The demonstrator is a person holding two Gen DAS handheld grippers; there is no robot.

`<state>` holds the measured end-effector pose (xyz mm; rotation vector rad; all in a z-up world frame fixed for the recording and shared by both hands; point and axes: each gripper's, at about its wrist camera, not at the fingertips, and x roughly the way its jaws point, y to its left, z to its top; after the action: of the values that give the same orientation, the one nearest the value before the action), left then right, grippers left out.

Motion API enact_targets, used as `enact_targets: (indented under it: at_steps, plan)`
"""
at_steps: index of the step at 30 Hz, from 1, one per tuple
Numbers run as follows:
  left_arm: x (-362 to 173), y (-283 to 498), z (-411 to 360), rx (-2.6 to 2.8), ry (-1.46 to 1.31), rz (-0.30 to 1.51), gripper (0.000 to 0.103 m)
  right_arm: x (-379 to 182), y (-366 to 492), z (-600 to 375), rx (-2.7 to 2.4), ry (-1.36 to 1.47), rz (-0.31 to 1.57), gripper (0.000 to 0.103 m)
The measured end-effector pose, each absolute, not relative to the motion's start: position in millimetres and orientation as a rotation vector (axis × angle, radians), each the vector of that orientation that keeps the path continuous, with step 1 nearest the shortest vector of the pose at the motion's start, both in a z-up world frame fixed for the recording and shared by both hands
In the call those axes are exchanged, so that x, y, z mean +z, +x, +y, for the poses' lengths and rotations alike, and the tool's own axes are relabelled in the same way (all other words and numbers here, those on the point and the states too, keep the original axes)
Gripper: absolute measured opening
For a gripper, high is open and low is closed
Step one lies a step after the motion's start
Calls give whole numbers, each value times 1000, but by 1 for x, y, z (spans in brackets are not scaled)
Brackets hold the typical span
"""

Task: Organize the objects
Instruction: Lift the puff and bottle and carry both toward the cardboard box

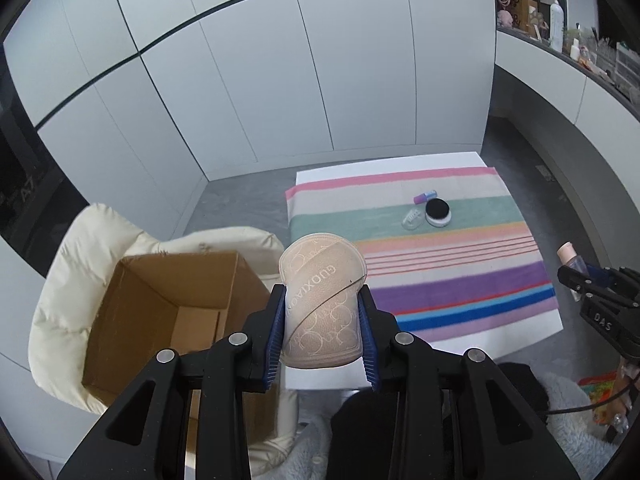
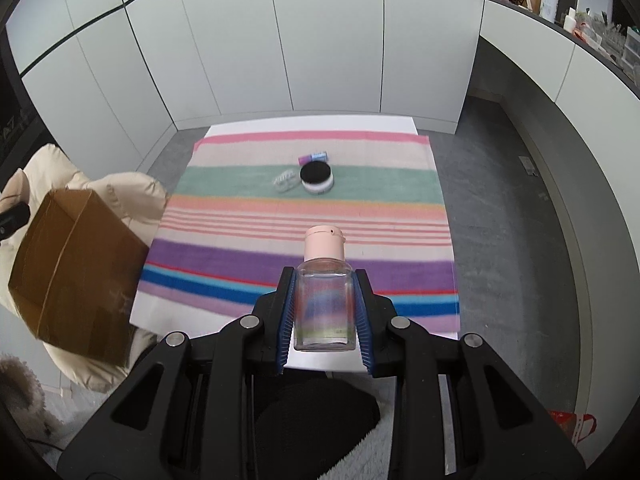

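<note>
A beige, rounded padded pouch (image 1: 320,300) embossed with circles and lettering stands between the blue pads of the left gripper (image 1: 323,334), pinched at its lower half, its domed end pointing away from the camera. Left of that gripper and below it sits an open brown cardboard box (image 1: 168,308), flaps up, nothing visible inside.

A clear, squarish plastic bottle with a pale pink flip cap (image 2: 324,300) is clamped by its sides in the right gripper (image 2: 325,320), cap pointing forward. Well ahead of both grippers, on the striped towel (image 2: 240,240), lie close together a round white jar with a black lid (image 2: 317,178), a small purple-and-blue tube (image 2: 314,157) and a small clear case (image 2: 285,181).
</note>
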<state>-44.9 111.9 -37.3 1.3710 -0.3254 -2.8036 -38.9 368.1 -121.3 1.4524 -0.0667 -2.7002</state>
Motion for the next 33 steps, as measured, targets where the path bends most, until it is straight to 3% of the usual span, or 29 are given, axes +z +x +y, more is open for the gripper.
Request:
enact_targets:
  at_steps: [20, 33]
  plan:
    - [-63, -60, 19, -2635, 1383, -48, 34, -116, -47, 322, -2660, 1429, 36, 28]
    - [-81, -75, -77, -2422, 1374, 199, 34, -87, -86, 178, -2475, 1208, 313, 28]
